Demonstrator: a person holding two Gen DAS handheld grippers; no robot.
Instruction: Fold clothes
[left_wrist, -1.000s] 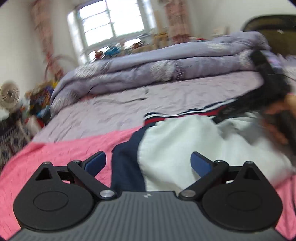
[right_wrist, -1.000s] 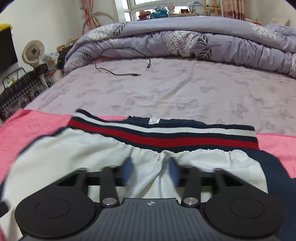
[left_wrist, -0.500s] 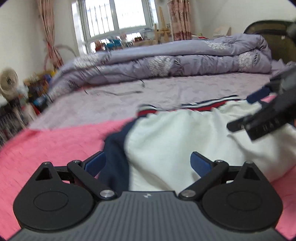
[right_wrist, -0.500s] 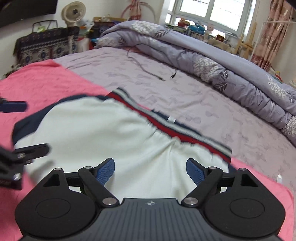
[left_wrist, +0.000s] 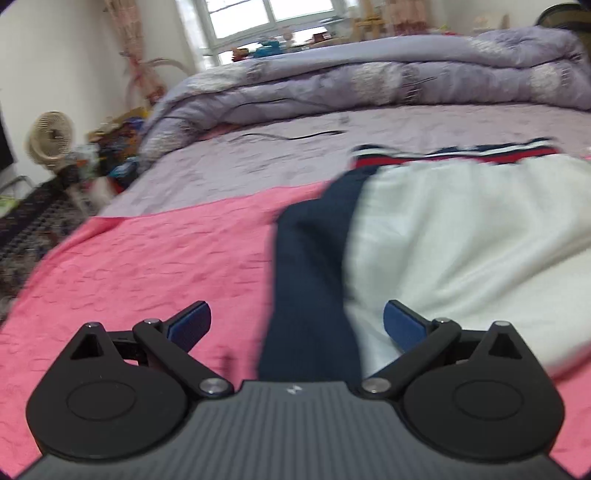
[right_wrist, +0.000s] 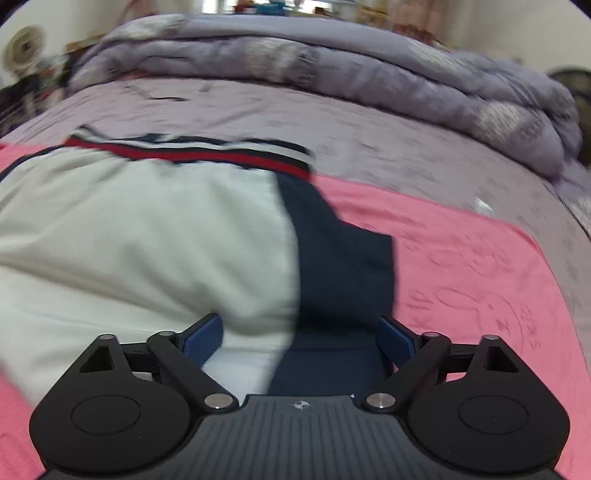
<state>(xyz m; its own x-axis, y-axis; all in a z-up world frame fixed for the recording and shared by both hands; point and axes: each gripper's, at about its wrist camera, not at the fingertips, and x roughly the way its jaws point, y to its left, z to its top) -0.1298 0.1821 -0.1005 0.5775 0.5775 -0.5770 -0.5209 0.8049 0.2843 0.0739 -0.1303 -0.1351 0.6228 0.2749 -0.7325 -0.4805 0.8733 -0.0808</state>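
Note:
White shorts (left_wrist: 461, 236) with navy side panels (left_wrist: 310, 266) and a red, white and navy striped waistband (left_wrist: 454, 157) lie on the pink blanket (left_wrist: 155, 258). My left gripper (left_wrist: 297, 325) is open over the left navy panel, its blue pads apart and pressing nothing. In the right wrist view the same shorts (right_wrist: 147, 229) spread to the left, with the right navy panel (right_wrist: 343, 266) ahead. My right gripper (right_wrist: 299, 339) hangs over the seam between white and navy; its jaws are still opening, cloth lies below them but is not pinched.
A rolled lilac quilt (left_wrist: 369, 81) lies across the far side of the bed, with a black cable (left_wrist: 295, 136) on the lilac sheet (right_wrist: 369, 140). A small fan (left_wrist: 50, 140) and clutter stand on the floor at the left, under a window (left_wrist: 266, 18).
The right gripper's jaws went from nearly shut to wide apart, and it swung from the waistband middle to the right navy panel. The left gripper sank toward the left panel; the other gripper left its view.

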